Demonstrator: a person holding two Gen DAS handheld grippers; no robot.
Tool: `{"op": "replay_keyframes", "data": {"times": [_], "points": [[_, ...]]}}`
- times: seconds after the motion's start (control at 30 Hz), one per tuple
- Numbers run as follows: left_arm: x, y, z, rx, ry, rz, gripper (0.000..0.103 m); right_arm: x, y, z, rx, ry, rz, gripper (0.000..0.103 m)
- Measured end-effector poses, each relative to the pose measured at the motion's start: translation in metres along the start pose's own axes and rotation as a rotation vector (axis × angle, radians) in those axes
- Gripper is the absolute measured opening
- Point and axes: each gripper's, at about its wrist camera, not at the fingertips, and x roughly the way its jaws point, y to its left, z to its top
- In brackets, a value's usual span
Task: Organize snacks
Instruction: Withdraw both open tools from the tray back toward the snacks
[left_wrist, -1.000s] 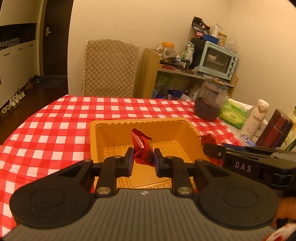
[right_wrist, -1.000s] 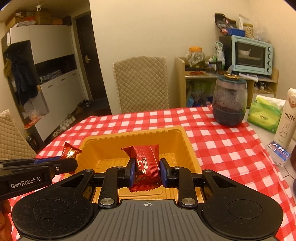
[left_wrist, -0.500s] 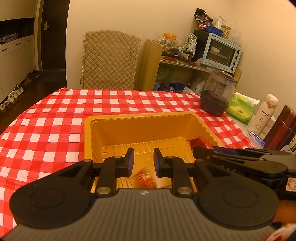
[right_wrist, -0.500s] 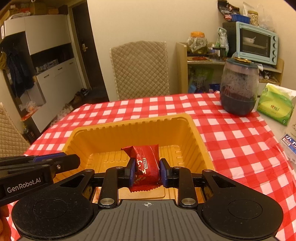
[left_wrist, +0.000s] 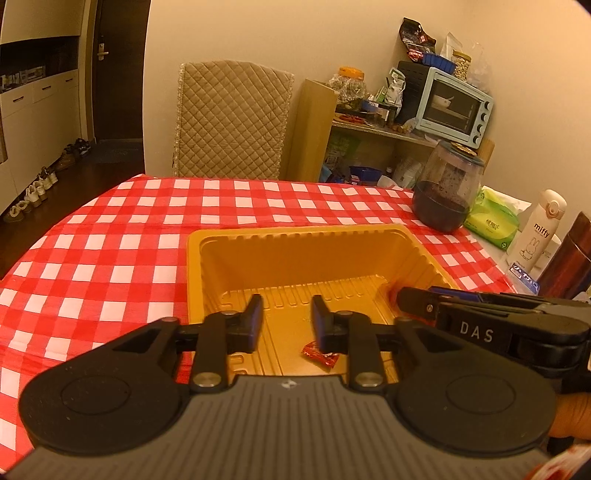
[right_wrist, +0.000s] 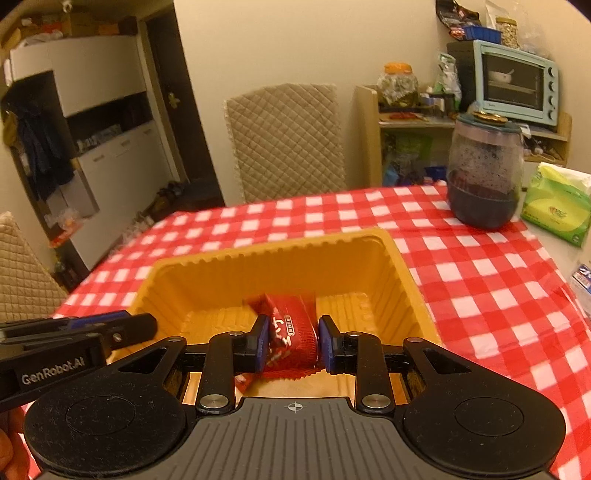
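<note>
An orange plastic tray (left_wrist: 295, 236) sits on the red-checked tablecloth; it also shows in the right wrist view (right_wrist: 273, 254). My left gripper (left_wrist: 286, 319) is open and empty above the tray's near part. A small red snack packet (left_wrist: 319, 356) lies on the tray floor just below its right finger. My right gripper (right_wrist: 290, 341) is shut on a red snack packet (right_wrist: 291, 332) and holds it inside the tray. The right gripper shows in the left wrist view (left_wrist: 480, 325), the left gripper in the right wrist view (right_wrist: 74, 343).
A dark glass jar (right_wrist: 484, 173), a green tissue pack (right_wrist: 557, 203), a white Miffy bottle (left_wrist: 539, 229) and a brown flask (left_wrist: 569, 258) stand at the table's right side. A quilted chair (left_wrist: 229, 122) stands behind the table.
My left gripper opened and its red packet dropped onto the tray floor. My right gripper lowered into the tray, still holding its packet.
</note>
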Motion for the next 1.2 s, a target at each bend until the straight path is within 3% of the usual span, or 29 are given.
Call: {"op": "replay_keyframes", "data": {"times": [0.03,0.1,0.23,0.37,0.63,0.77,1.2], "points": [[0.000,0.001,0.000,-0.001,-0.001,0.003,0.038,0.001,0.001,0.000,-0.002,0.001,0.007,0.033],[-0.001,0.002,0.000,-0.004,-0.005,0.006,0.044,-0.001,0.000,0.000,0.000,-0.012,0.000,0.056],[-0.004,0.007,0.000,-0.001,-0.016,0.026,0.047,-0.007,-0.004,0.003,0.019,-0.048,-0.009,0.056],[-0.011,0.011,0.000,0.004,-0.037,0.044,0.059,-0.016,-0.009,0.006,0.030,-0.079,-0.031,0.056],[-0.043,0.007,-0.002,0.010,-0.075,0.024,0.068,-0.053,-0.010,0.008,0.035,-0.146,-0.059,0.056],[-0.065,0.002,-0.006,0.021,-0.099,0.010,0.078,-0.077,-0.007,0.000,0.031,-0.163,-0.071,0.056],[-0.144,-0.002,-0.062,0.024,-0.112,-0.016,0.080,-0.163,-0.009,-0.055,0.063,-0.178,-0.106,0.057]]}}
